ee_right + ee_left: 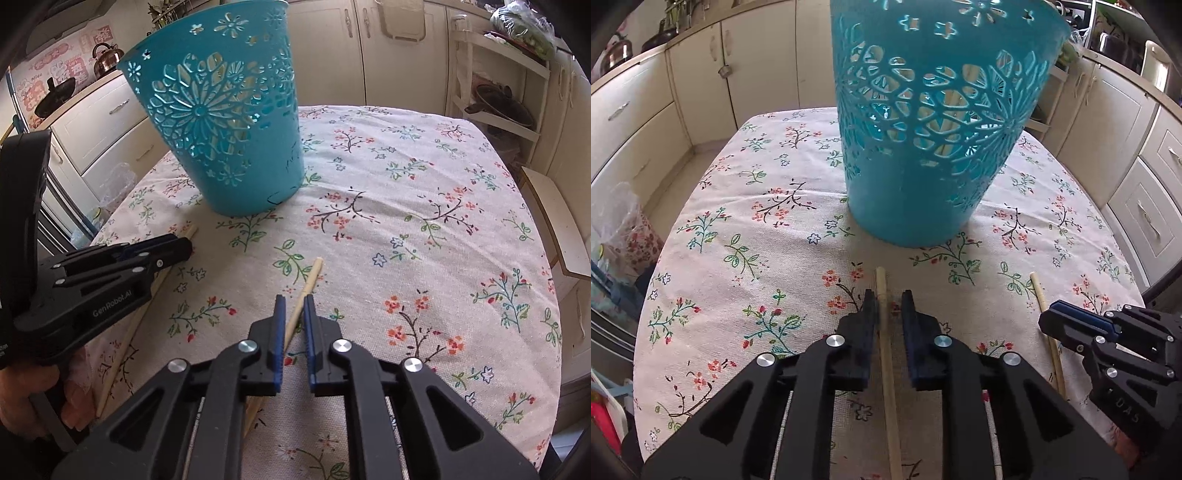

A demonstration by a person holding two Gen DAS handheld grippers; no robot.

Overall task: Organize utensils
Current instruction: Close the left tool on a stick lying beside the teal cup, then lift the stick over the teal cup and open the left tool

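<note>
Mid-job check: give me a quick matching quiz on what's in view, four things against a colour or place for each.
Things:
1. basket
2. chopstick
3. cloth
4. kettle

Descriptions:
a. pale wood
b. on the counter behind the table
c. teal, with cut-out flowers
d. white with a flower print

Pairs: 1-c, 2-a, 3-d, 4-b

Tall teal openwork plastic basket [923, 147]: rim cut off by top edge in left wrist view; pale sticks inside seen only through holes; thin wooden chopstick [888, 369]: lower end hidden under gripper
</note>
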